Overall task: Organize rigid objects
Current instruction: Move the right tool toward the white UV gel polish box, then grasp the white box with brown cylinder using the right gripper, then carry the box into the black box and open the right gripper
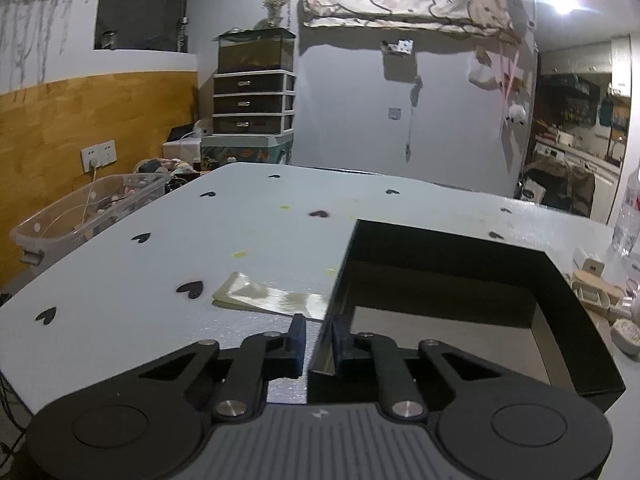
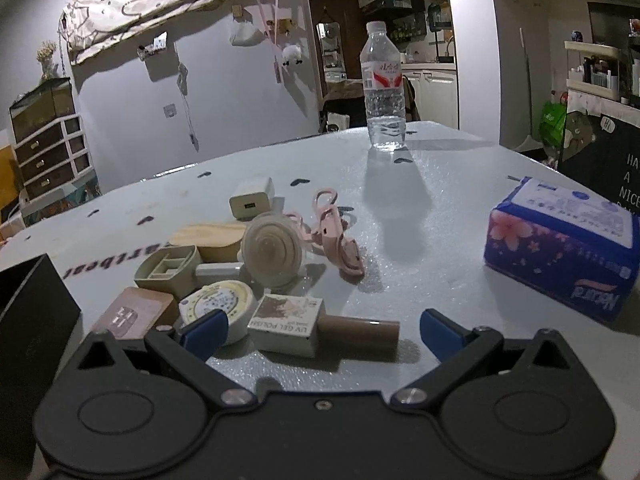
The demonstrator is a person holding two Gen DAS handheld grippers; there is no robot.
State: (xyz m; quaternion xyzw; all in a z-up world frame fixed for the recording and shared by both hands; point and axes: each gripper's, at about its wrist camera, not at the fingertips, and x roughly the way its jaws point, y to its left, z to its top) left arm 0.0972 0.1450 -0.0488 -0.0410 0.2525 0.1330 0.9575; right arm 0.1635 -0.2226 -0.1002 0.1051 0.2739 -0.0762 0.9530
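Observation:
My left gripper [image 1: 319,336] is shut on the near left wall of an open black box [image 1: 452,268] that stands on the table; the box looks empty inside. My right gripper [image 2: 320,330] is open low over the table. Between its fingers lie a white UV gel polish box [image 2: 285,322] and a brown cylinder [image 2: 360,334]. Behind them is a pile: a round cream tin [image 2: 218,306], a pink card box [image 2: 130,314], a beige tray [image 2: 168,270], a wooden block [image 2: 212,238], a round disc [image 2: 274,254], a white charger [image 2: 252,200] and a pink clip [image 2: 336,236].
A water bottle [image 2: 383,88] stands at the table's far side. A blue tissue pack [image 2: 560,248] lies at the right. The black box's corner [image 2: 32,320] shows at the left. A flat clear packet [image 1: 272,298] lies left of the box. A clear bin [image 1: 92,212] sits off the table's left edge.

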